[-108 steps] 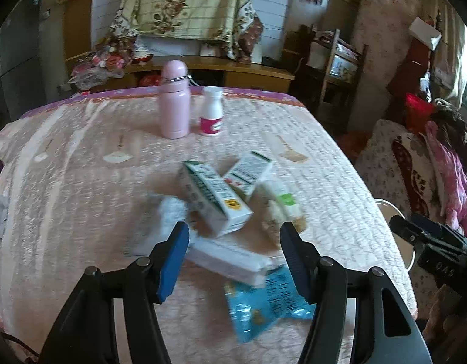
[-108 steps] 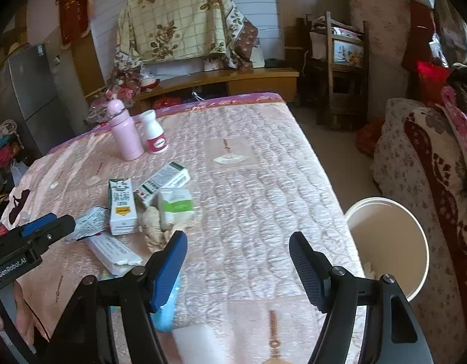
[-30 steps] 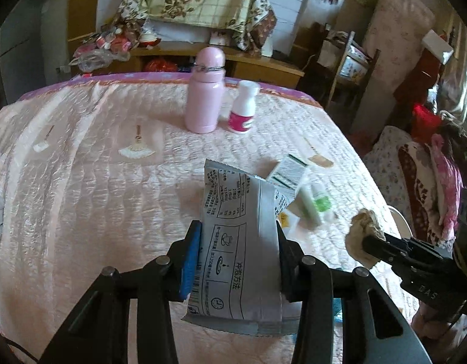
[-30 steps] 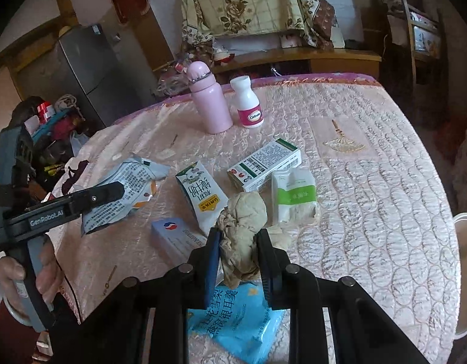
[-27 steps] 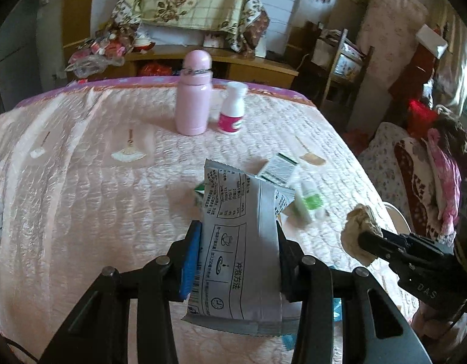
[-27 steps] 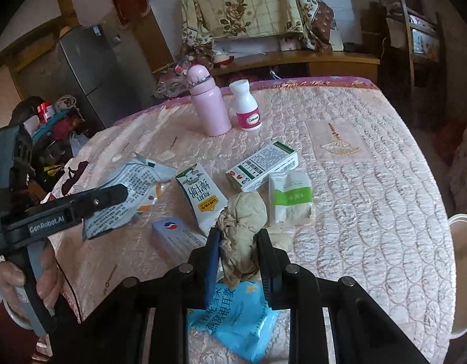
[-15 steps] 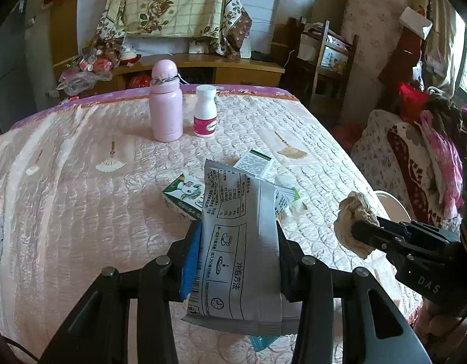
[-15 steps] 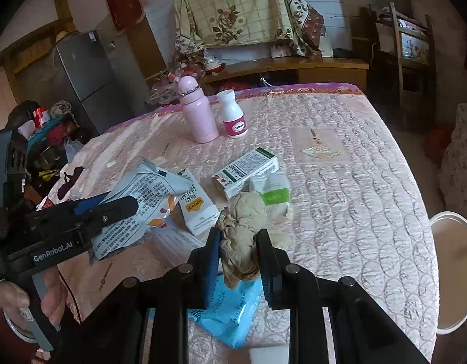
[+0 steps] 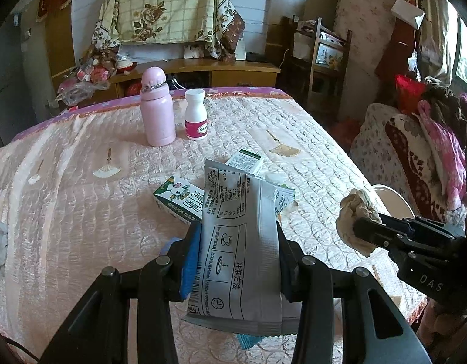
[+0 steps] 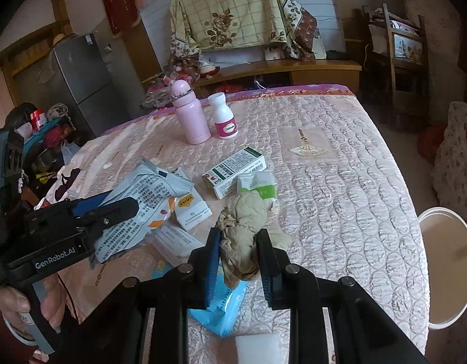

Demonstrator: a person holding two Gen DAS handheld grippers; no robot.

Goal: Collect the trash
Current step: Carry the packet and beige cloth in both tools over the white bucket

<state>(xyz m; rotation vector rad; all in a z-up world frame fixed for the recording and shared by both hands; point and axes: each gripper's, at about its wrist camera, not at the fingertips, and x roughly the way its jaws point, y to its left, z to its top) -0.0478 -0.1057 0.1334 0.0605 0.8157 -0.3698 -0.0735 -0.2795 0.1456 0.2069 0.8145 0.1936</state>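
Note:
My left gripper (image 9: 238, 242) is shut on a grey printed sachet wrapper (image 9: 239, 236), held above the pink quilted table (image 9: 66, 197). The same wrapper (image 10: 142, 188) shows at the left of the right wrist view. My right gripper (image 10: 239, 242) is shut on a crumpled beige tissue wad (image 10: 242, 230), which also shows at the right in the left wrist view as a beige wad (image 9: 354, 215). On the table lie a milk carton (image 9: 178, 201), a green-and-white box (image 10: 235, 171), a small tissue pack (image 10: 259, 185) and a blue packet (image 10: 224, 306).
A pink bottle (image 9: 157, 112) and a white pill bottle (image 9: 197, 115) stand at the table's far side. A white bin (image 10: 445, 273) sits on the floor past the table's right edge. A patterned sofa (image 9: 415, 163) is further right, a fridge (image 10: 75, 85) far left.
Both grippers have lifted and drifted toward the right side of the table, each keeping its hold. The white bin has come further into the right wrist view.

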